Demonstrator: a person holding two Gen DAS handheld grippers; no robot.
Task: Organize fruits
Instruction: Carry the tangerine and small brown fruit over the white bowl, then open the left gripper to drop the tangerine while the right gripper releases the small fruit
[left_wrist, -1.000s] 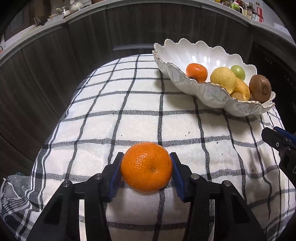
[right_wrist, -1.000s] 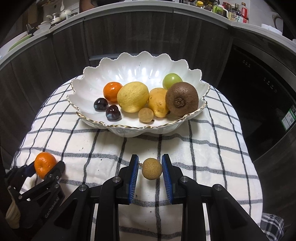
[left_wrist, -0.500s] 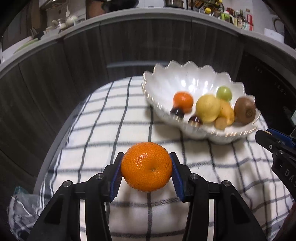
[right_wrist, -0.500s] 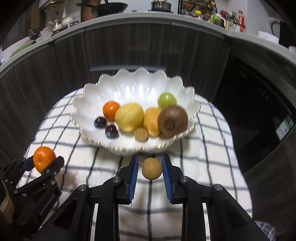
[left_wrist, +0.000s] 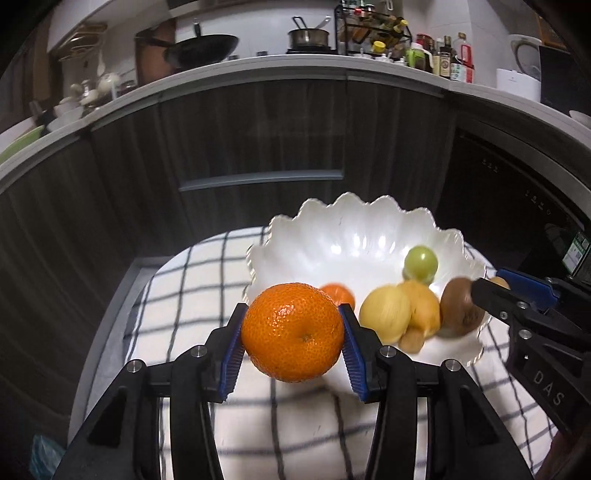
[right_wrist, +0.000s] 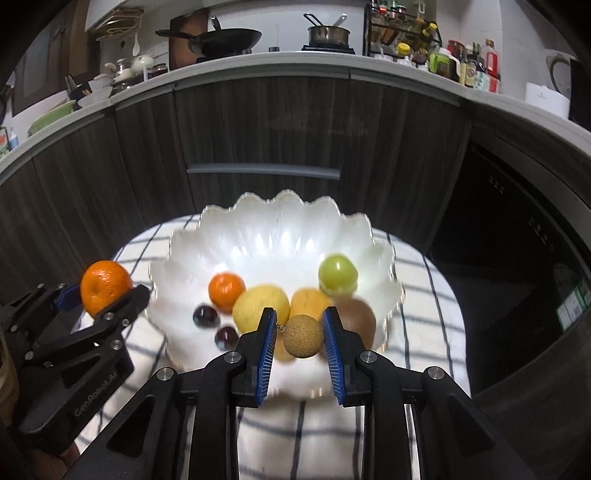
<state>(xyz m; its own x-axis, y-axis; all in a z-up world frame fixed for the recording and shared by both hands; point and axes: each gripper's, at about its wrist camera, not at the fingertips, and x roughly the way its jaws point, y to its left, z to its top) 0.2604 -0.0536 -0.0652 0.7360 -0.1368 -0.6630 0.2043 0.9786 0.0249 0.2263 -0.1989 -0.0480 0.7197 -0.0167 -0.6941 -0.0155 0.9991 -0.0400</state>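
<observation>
two grippers are seen, each holding one fruit. the left gripper (left_wrist: 291, 332) is clamped on a large mandarin (left_wrist: 292, 331), which is gripped between the blue pads and held in the air at the near left rim of the bowl (right_wrist: 280, 236). the right gripper (right_wrist: 300, 338) is closed on a small round tan fruit (right_wrist: 302, 336), which is pinched against the right pad while a short stem points toward the left pad; it is held above the near edge of the bowl.

one white scalloped bowl is set on one white cloth with dark check lines (right_wrist: 424, 314). inside the bowl, in the right wrist view, the following are counted: one small mandarin (right_wrist: 226, 290) at the left, two dark round fruits (right_wrist: 204, 316) near it, one yellow lemon-like fruit (right_wrist: 258, 306) in the middle, one yellow-orange fruit (right_wrist: 308, 302) to its right, one green round fruit (right_wrist: 337, 275) farther back, and one brown kiwi (right_wrist: 356, 319) at the right. a second small tan fruit (left_wrist: 410, 339) is seen low in the bowl in the left wrist view.

the large mandarin is bright orange, glossy and pitted, with a small navel facing the camera. the tan fruit is matt and finely speckled. much of the bowl's contents is blurred.

behind the table, dark wood-grain cabinets (right_wrist: 258, 122) are seen.
</observation>
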